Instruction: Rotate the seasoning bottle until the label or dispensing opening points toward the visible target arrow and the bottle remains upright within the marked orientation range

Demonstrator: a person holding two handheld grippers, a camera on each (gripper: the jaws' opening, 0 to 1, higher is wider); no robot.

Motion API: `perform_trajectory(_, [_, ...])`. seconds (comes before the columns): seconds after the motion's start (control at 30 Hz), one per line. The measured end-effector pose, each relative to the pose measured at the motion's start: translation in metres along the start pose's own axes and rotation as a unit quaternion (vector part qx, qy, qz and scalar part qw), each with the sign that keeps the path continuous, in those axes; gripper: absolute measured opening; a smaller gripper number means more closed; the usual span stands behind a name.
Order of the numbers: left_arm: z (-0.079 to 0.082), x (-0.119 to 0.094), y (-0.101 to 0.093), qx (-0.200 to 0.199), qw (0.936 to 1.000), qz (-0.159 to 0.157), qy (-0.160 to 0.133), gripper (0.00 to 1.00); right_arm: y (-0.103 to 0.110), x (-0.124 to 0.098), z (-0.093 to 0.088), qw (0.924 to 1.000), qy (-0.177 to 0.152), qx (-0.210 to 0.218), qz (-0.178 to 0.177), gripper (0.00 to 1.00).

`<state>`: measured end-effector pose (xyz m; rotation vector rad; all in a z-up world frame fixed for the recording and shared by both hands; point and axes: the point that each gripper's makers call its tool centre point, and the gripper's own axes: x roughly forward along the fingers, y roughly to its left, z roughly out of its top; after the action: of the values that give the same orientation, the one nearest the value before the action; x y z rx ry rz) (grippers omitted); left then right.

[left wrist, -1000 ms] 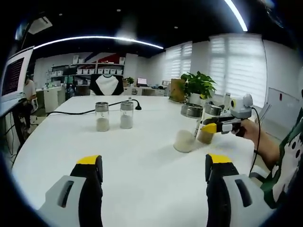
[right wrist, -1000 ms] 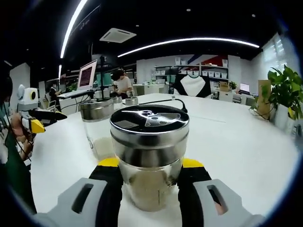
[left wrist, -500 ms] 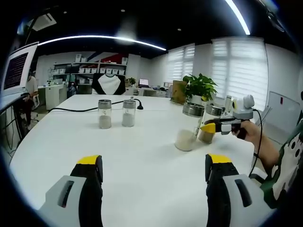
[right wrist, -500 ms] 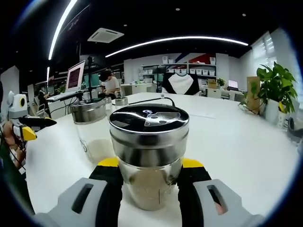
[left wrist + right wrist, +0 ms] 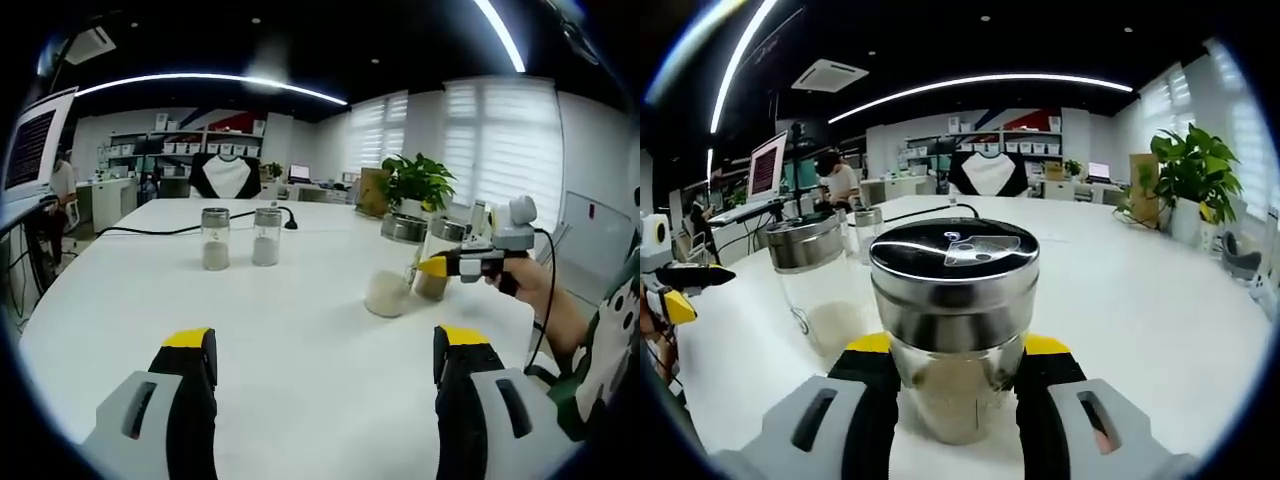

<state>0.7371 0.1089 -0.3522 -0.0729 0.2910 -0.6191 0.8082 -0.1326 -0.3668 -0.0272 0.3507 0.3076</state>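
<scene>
Bottle (image 5: 954, 330) is held upright between the jaws of the right gripper (image 5: 954, 352), glass body pinched at both sides, steel lid (image 5: 954, 262) above the yellow jaw tips, base on the white table (image 5: 1140, 300). In the left gripper view the same bottle (image 5: 432, 262) is seen at the table's right side, clamped by the right gripper (image 5: 440, 264), a hand (image 5: 520, 280) behind it. A second jar (image 5: 820, 285) with pale powder is stood just beside the bottle, to its left in the right gripper view. Two small shakers (image 5: 240, 238) are placed well apart from these, further across the table, near a black cable (image 5: 160, 232). Left gripper (image 5: 325, 345) is kept wide, nothing between its jaws, hovering over bare table. A plant (image 5: 418, 180) is seen behind the bottle
</scene>
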Motion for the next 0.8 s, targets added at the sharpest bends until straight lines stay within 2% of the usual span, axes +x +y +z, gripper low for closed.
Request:
perform_trajectory(0.23, [0.0018, 0.0003, -0.0025, -0.001, 1.0000, -0.006, -0.003, 0.94, -0.0007, 0.0010, -0.0008, 0.9995, 0.008, 0.008, -0.029, 0.44])
perform_trajectory(0.33, [0.0030, 0.0000, -0.0024, -0.001, 1.0000, -0.006, -0.004, 0.94, 0.0016, 0.0019, -0.0008, 0.9995, 0.007, 0.010, -0.028, 0.44])
perform_trajectory(0.63, [0.0030, 0.0005, -0.0035, -0.002, 1.0000, -0.006, -0.005, 0.94, -0.0027, 0.0007, -0.0020, 0.9970, 0.007, 0.022, -0.075, 0.44])
perform_trajectory(0.8, [0.0030, 0.0004, -0.0044, -0.001, 1.0000, -0.008, -0.004, 0.94, -0.0040, 0.0007, -0.0028, 0.9963, 0.008, 0.022, -0.083, 0.44])
